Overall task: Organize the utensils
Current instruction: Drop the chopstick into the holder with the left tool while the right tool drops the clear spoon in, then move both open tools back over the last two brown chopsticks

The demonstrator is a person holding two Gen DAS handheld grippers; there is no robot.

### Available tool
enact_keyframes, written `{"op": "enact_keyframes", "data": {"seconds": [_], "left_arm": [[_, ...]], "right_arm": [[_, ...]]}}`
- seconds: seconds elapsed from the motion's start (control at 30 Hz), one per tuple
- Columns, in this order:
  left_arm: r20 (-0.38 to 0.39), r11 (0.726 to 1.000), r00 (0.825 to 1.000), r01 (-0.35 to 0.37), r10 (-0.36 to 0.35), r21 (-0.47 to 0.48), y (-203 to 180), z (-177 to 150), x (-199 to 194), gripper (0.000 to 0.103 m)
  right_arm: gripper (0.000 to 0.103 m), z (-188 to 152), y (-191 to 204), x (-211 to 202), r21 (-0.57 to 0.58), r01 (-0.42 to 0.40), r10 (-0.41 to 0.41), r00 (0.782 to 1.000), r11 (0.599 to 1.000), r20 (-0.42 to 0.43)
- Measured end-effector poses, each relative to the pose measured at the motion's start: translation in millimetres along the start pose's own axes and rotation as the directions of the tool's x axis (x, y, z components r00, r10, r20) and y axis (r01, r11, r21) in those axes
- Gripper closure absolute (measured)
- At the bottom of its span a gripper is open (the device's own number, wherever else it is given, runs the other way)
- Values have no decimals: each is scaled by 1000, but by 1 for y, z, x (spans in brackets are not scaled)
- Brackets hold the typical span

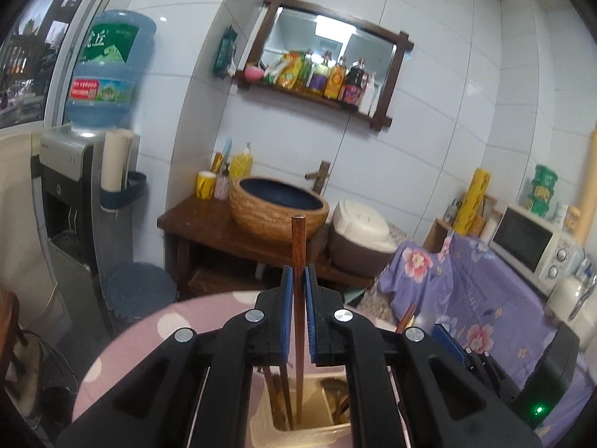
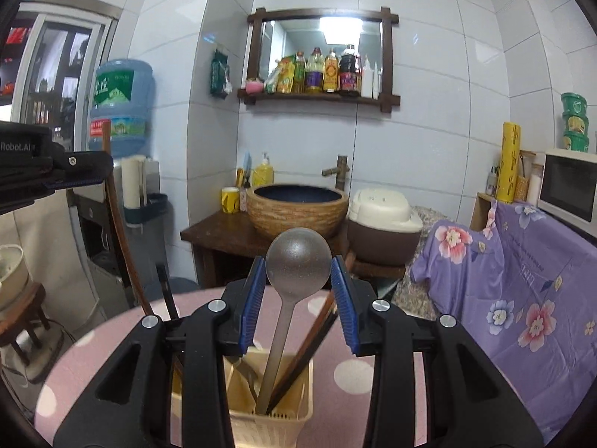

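Down at the bottom of both views stands a cream caddy on a round table under a pink cloth with white dots, and everything else is placed from that caddy. Directly above it, the left gripper has its blue pads clamped on a brown chopstick, which stands upright with its lower end down inside a caddy compartment and its top above the jaws. More chopsticks and a spoon bowl sit in the neighbouring compartments. The right gripper hangs over the caddy too, its jaws partly apart and pressed on either side of the bowl of a grey spoon; the spoon's handle runs down into the caddy beside dark chopsticks.

Beyond the caddy, a wooden stand carries a woven basin with a tap behind it, a yellow mug and a soap bottle. A rice cooker sits right of the basin. Above, a wood-framed mirror has bottles lined on its shelf against white wall tiles. Left of the caddy stands a water dispenser topped by a blue jug. Right of it, a purple flowered cloth drapes a counter bearing a microwave.
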State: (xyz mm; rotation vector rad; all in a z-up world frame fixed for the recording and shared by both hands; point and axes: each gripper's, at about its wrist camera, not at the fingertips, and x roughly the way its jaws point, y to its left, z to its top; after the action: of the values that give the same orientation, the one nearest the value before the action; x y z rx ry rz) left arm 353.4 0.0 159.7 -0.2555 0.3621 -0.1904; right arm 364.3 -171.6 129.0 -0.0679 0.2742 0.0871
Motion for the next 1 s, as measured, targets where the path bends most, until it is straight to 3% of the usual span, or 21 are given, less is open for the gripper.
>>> {"op": "enact_keyframes", "data": {"seconds": [0.23, 0.53, 0.6, 0.63, 0.67, 0.7, 0.73, 0.8, 0.9, 1.0], "left_arm": [[-57, 1000, 998, 1, 0, 19, 0, -51, 11, 95], [-100, 998, 995, -13, 19, 61, -1, -67, 21, 96], [-99, 998, 995, -9, 15, 66, -1, -70, 15, 96], [-104, 998, 995, -3, 9, 63, 0, -72, 12, 94], [-109, 998, 994, -1, 7, 61, 1, -75, 7, 92], [-117, 998, 993, -4, 11, 60, 3, -79, 0, 83], [-124, 998, 992, -8, 15, 59, 4, -82, -5, 67], [-148, 999, 989, -15, 22, 50, 9, -98, -23, 55], [-202, 999, 979, -29, 36, 37, 18, -128, -44, 55], [-266, 999, 963, -35, 36, 7, 26, -162, -56, 55]], "right_arm": [[66, -50, 3, 7, -37, 24, -26, 998, 999, -51], [64, -75, 0, 10, -35, 19, -21, 996, 999, -86], [55, -76, -2, 5, -28, 24, -26, 996, 999, -88], [40, -76, -6, -1, -14, 26, -27, 996, 1000, -86], [37, -77, -9, -8, 6, 19, -19, 996, 1000, -86], [37, -78, -14, -18, 28, 9, -6, 996, 1000, -94], [37, -80, -17, -25, 35, 10, -6, 994, 999, -112], [37, -87, -23, -39, 40, 25, -16, 981, 999, -194], [36, -113, -35, -67, 91, 18, 13, 943, 996, -333], [36, -153, -35, -90, 110, 26, 27, 891, 994, -453]]}}
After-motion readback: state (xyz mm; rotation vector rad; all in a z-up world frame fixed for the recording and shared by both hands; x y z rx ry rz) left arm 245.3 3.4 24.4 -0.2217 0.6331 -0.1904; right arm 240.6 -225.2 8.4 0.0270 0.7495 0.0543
